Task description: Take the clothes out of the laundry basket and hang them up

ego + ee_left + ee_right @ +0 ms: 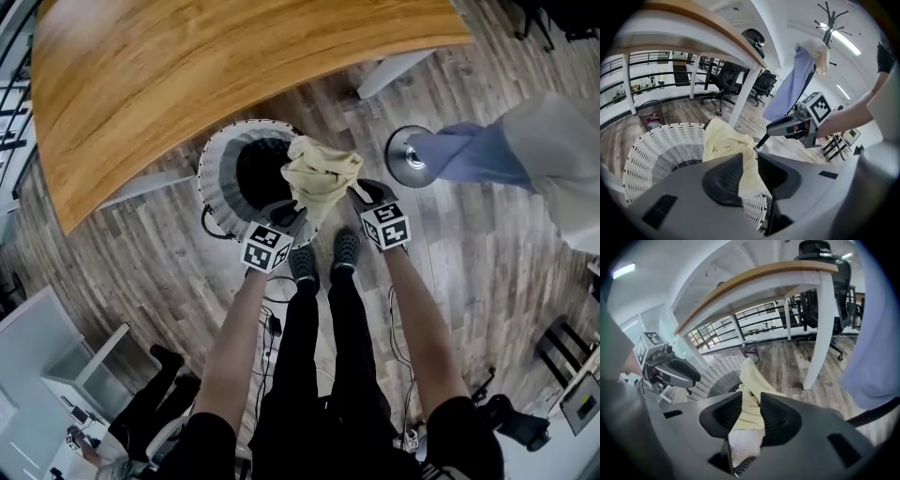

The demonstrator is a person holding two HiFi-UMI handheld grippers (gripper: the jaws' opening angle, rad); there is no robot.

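A pale yellow garment (322,174) hangs bunched over the rim of the white wicker laundry basket (217,169), lifted partly out of it. My left gripper (290,216) is shut on the garment's near-left edge, and my right gripper (362,193) is shut on its right edge. In the left gripper view the yellow garment (723,140) runs between the narrow jaws of the left gripper (749,163), with the right gripper (786,126) beyond it. In the right gripper view a fold of the yellow garment (751,380) is pinched in the right gripper (751,405).
A wooden table (187,66) on white legs stands just behind the basket. The coat rack's round base (410,157) is to the right, with a blue shirt (478,155) and a white garment (562,159) hanging on it. My feet (322,255) stand close to the basket. Cables lie on the floor.
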